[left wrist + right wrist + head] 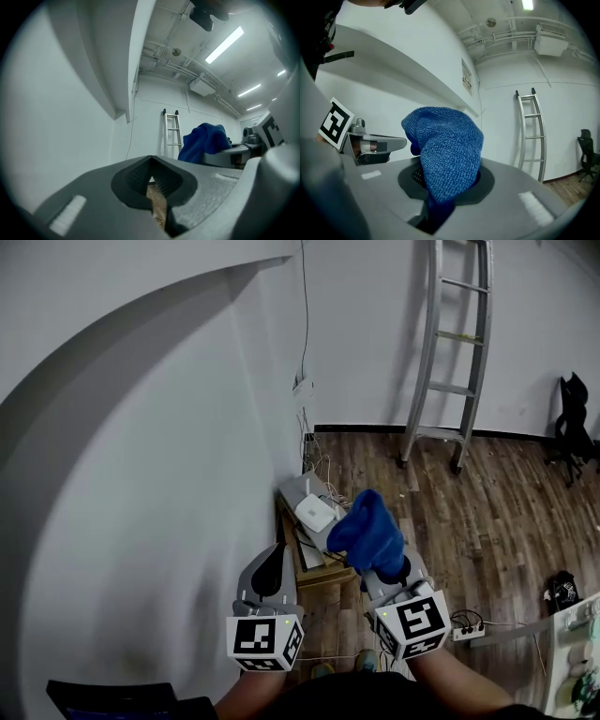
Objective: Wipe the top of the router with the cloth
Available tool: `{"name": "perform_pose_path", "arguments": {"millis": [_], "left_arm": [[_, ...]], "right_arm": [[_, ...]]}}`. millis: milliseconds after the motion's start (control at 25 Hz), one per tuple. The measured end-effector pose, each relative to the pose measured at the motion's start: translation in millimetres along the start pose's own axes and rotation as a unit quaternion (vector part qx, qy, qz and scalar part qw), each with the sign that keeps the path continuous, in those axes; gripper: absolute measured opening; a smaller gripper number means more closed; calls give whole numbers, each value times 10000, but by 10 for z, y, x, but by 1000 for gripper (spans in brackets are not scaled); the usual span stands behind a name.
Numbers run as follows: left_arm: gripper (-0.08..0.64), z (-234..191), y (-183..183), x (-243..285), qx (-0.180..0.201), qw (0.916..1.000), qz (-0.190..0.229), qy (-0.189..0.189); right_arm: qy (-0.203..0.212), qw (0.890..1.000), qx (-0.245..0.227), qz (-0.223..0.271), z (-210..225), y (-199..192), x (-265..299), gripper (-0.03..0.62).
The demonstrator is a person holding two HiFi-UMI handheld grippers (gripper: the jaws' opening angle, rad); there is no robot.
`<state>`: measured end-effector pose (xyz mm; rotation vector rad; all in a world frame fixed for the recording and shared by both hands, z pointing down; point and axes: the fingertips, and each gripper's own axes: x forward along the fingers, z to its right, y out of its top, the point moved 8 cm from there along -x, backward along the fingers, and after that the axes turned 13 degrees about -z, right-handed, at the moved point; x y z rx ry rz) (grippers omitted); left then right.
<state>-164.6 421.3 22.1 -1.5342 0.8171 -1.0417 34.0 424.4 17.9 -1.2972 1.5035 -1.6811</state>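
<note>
**Cloth in hand, router not yet wiped**

The white wall (pixel 141 474) runs just behind the router (pixel 315 513); the wood floor (pixel 487 512) spreads out to the router's right; a ladder (pixel 450 352) leans well beyond it. The router lies on a small wooden stand (pixel 302 556), with loose cables (pixel 330 491) just beside it.

The right gripper (pixel 446 185) has its jaws clamped on the blue cloth (pixel 364 529), which bunches up above them; it is held in the air near the router, on its near right side, and seems apart from it. The left gripper (pixel 150 180) waits near the router's near side, jaws together with nothing between them.

By my reading the pick-up is done; the wipe itself looks not yet begun. What is left is to lower the cloth onto the router's top and sweep across it.
</note>
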Motion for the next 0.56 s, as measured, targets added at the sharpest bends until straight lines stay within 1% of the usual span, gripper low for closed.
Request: {"name": "perform_pose_path", "arguments": {"millis": [160,560], "left_arm": [[0,101,3,26,64,9999,-83,-58],[0,256,-79,6,125,9990,-219,-373]], "right_arm": [[-47,10000,48,-14,67,-59,-107,100],[-235,9996,183,11,70,-163,-300,100]]}}
